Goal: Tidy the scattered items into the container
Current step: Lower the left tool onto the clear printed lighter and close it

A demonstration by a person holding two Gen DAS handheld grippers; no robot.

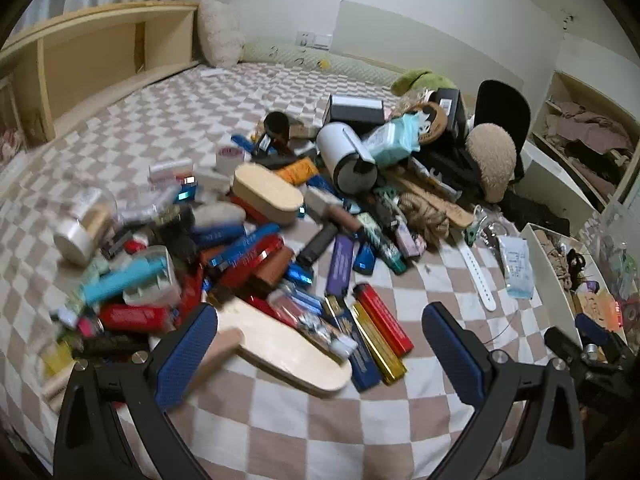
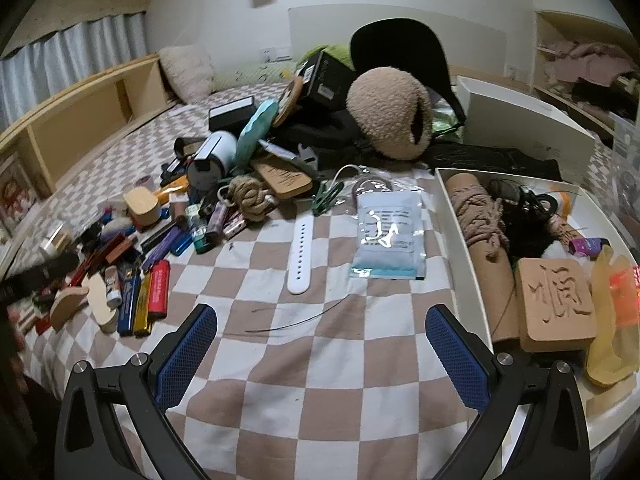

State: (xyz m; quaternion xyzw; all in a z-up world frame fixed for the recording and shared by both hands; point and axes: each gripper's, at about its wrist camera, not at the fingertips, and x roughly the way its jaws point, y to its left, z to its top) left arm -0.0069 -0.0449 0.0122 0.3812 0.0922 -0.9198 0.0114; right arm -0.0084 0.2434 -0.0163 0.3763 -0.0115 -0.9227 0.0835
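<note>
A heap of small items covers the checkered bedspread (image 1: 280, 432): lighters, brushes, boxes, a rope knot (image 1: 424, 216). My left gripper (image 1: 320, 324) is open and empty just above a wooden brush (image 1: 288, 352) and red, gold and blue lighters (image 1: 384, 324). My right gripper (image 2: 320, 324) is open and empty over bare bedspread, left of the white container (image 2: 460, 216). The container holds rope, a carved wooden block (image 2: 556, 304) and other bits. A white watch strap (image 2: 300, 256) and a sealed packet (image 2: 388, 236) lie ahead of the right gripper.
A plush toy (image 2: 392, 116), a black cap (image 2: 400, 44) and black boxes sit at the back of the heap. A wooden headboard shelf (image 1: 100, 60) runs along the left. A white box lid (image 2: 520, 124) stands behind the container. The right gripper shows in the left wrist view (image 1: 592, 344).
</note>
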